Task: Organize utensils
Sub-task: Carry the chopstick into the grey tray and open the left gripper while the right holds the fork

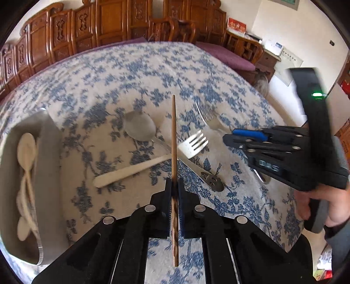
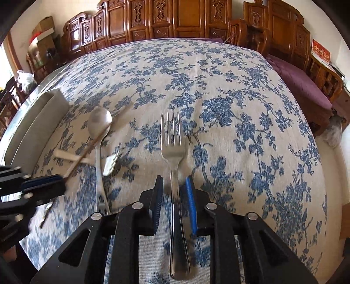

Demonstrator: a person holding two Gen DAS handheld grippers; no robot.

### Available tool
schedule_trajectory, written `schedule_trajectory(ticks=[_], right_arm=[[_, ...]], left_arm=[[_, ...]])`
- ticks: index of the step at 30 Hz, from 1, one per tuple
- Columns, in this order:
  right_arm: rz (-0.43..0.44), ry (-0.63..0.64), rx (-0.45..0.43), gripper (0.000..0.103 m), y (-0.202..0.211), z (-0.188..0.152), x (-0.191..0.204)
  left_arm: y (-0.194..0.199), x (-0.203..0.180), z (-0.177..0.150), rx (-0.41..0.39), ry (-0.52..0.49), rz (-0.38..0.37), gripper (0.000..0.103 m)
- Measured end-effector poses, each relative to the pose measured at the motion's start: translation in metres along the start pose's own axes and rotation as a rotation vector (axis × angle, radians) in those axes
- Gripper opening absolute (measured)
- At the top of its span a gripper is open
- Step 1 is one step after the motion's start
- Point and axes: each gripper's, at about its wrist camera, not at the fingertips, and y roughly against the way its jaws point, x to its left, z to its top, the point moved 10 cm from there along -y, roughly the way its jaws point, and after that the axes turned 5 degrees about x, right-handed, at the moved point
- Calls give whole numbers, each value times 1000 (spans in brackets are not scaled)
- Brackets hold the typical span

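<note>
Sorting is under way: we hold a thin brown wooden chopstick (image 1: 174,139) clamped in the left gripper (image 1: 174,187), whose jaws are closed on its shaft, while the right gripper (image 2: 174,185) straddles the handle of a silver metal fork (image 2: 172,150) with its jaws parted and, as far as we can tell, not pressing. Next, we judge, the chopstick goes to the grey tray (image 1: 47,174) holding pale spoons (image 1: 26,153). Remaining utensils lie on the blue-floral worktop (image 2: 240,109), carved wooden furniture (image 2: 175,17) behind.
</note>
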Motion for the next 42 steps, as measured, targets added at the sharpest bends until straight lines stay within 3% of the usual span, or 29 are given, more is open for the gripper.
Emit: schedule_trajectory(ticks=[2, 3, 4, 12, 24, 42], right_arm=[[-35, 9, 4, 20, -2, 2, 0], [-49, 12, 6, 11, -2, 2, -1], [-48, 4, 9, 9, -1, 2, -2], [-51, -7, -6, 8, 14, -2, 7], [-10, 63, -118, 8, 70, 36, 67], [109, 162, -165, 8, 101, 52, 159]], left_arm=[[12, 3, 3, -23, -3, 0, 4], [19, 4, 4, -34, -5, 0, 4], [25, 6, 6, -44, -7, 1, 4], [72, 34, 14, -111, -5, 25, 4], [116, 105, 7, -156, 47, 103, 4], [78, 178, -28, -17, 89, 160, 4]])
